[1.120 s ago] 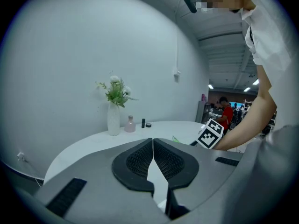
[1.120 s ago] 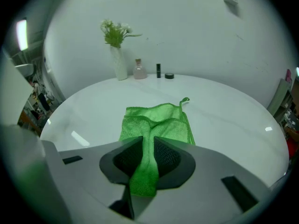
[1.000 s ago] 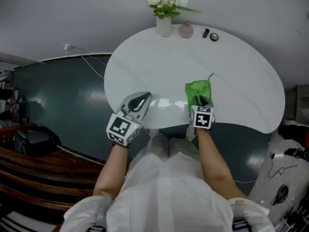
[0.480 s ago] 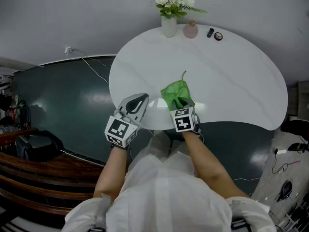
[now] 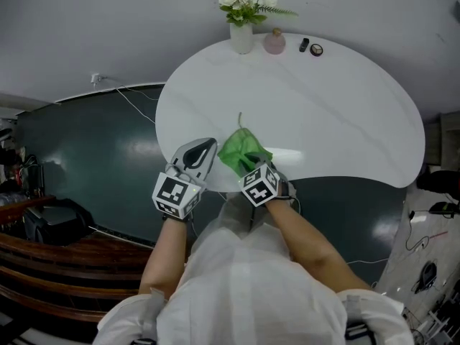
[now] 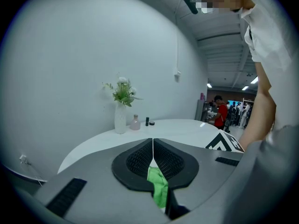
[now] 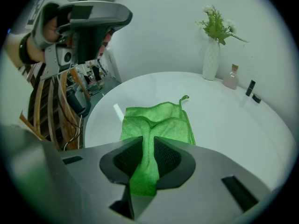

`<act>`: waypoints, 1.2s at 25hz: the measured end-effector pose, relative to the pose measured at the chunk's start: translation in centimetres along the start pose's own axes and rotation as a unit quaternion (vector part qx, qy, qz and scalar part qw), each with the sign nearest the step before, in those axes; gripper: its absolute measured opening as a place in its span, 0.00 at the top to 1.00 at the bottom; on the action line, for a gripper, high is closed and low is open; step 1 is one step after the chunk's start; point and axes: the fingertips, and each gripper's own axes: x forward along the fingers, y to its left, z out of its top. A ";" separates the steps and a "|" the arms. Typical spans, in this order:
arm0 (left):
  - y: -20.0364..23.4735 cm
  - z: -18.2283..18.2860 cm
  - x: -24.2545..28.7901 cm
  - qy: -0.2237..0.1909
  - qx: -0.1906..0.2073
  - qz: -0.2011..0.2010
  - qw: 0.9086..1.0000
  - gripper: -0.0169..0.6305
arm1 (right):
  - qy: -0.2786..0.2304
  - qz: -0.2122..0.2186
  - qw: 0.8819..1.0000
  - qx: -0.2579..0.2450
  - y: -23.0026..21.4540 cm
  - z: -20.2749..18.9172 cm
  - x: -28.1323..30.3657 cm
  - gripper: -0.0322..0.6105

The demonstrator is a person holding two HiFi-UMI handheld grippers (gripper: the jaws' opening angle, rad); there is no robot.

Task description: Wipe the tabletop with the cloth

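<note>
Between right tongs (image 7: 148, 146), green cloth (image 7: 159, 119)

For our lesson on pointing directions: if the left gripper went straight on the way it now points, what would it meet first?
Probably the white tabletop: the left gripper tilts slightly down across it. The vase stands left of that line, though depth is unclear.

- Left gripper (image 5: 203, 148) is pointing almost level, jaws pressing together, nothing between them.
- Right gripper (image 5: 249, 165) is tilting downward beside it, jaws clamping the cloth (image 5: 238, 148).
</note>
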 end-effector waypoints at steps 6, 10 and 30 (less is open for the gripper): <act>-1.9 0.7 1.6 -0.005 -0.001 -0.007 1.000 0.95 | 0.005 0.037 0.997 -0.067 0.5 -3.2 -2.3 0.84; -3.5 1.3 3.1 -0.006 0.001 -0.015 1.000 0.95 | 0.001 0.055 0.995 -0.083 -0.8 -6.3 -4.7 0.84; -11.1 3.6 11.2 -0.013 -0.001 -0.038 0.999 0.95 | 0.030 -0.114 0.987 0.108 -20.7 -22.7 -18.6 0.84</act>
